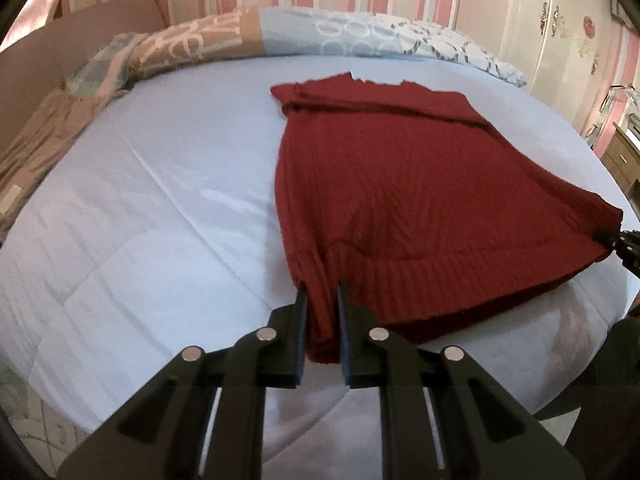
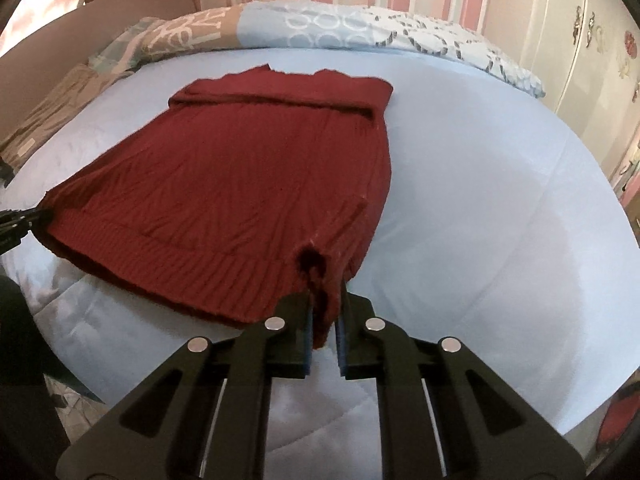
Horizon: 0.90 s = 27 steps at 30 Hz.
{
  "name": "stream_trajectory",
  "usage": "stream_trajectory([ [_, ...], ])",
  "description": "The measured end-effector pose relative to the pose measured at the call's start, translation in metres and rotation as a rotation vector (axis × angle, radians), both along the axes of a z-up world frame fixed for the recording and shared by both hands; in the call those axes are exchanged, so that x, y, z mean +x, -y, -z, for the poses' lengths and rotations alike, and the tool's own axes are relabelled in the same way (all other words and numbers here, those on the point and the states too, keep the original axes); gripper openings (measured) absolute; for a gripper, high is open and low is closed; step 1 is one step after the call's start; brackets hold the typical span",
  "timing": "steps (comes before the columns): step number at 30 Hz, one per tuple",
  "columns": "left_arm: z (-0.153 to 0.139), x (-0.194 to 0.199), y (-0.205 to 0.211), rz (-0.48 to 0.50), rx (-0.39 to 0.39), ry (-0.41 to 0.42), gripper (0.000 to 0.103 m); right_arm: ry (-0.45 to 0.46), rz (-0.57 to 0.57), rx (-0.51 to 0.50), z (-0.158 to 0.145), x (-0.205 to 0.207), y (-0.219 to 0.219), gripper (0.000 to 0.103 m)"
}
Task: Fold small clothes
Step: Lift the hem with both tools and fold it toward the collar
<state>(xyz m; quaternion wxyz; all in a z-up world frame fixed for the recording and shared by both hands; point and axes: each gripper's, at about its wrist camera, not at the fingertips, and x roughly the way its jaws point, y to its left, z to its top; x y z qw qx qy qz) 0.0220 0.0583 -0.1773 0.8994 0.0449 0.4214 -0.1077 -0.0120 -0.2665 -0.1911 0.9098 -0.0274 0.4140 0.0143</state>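
Note:
A dark red ribbed knit sweater (image 1: 400,184) lies on the pale blue bed, its sleeves folded across the far end; it also shows in the right wrist view (image 2: 248,176). My left gripper (image 1: 322,290) is shut on the near left corner of the ribbed hem and lifts it a little. My right gripper (image 2: 326,286) is shut on the near right corner of the hem. The right gripper's tip shows at the right edge of the left wrist view (image 1: 608,238); the left gripper's tip shows at the left edge of the right wrist view (image 2: 28,218).
The bed's pale blue quilt (image 1: 160,200) spreads around the sweater. A patterned pillow (image 1: 320,36) lies along the far edge by the striped wall. A wooden nightstand (image 1: 624,156) stands at the right. A white wardrobe (image 2: 592,40) is at the far right.

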Motion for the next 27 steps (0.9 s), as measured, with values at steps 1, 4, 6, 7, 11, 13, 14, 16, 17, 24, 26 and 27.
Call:
stream_trajectory([
  [1,-0.002,0.003,0.000,-0.005,0.000,0.012,0.014,0.016,0.006,-0.002,-0.003,0.005,0.001,0.007],
  [4,-0.011,0.021,0.005,-0.016,0.001,0.052,0.014,0.047,0.013,0.003,-0.010,0.022,0.002,0.007],
  [6,-0.018,0.036,0.010,-0.013,0.009,0.085,0.013,0.067,0.007,-0.008,-0.016,0.033,0.001,0.007],
  [7,-0.021,0.041,0.010,-0.012,0.011,0.098,0.013,0.077,0.004,-0.015,-0.019,0.041,0.000,0.007],
  [11,-0.033,0.067,0.011,-0.012,0.007,0.140,0.014,0.120,0.012,-0.003,-0.031,0.065,0.006,0.007],
  [13,-0.038,0.082,0.010,-0.019,0.000,0.160,0.014,0.136,0.020,-0.002,-0.035,0.076,0.010,0.007],
  [14,-0.041,0.091,0.010,-0.023,-0.004,0.172,0.014,0.144,0.024,-0.002,-0.036,0.082,0.012,0.007],
  [16,-0.045,0.104,0.010,-0.024,-0.013,0.184,0.014,0.163,0.036,0.004,-0.039,0.096,0.016,0.007],
  [17,-0.047,0.108,0.009,-0.025,-0.016,0.191,0.014,0.170,0.040,0.010,-0.041,0.103,0.019,0.007],
  [24,-0.056,0.173,0.021,-0.015,-0.014,0.242,0.014,0.231,0.061,0.010,-0.051,0.166,0.030,0.007],
  [26,-0.058,0.194,0.025,-0.012,-0.009,0.258,0.014,0.244,0.065,0.008,-0.051,0.186,0.034,0.007],
  [27,-0.059,0.207,0.028,-0.010,-0.005,0.267,0.014,0.250,0.067,0.008,-0.051,0.200,0.036,0.007],
])
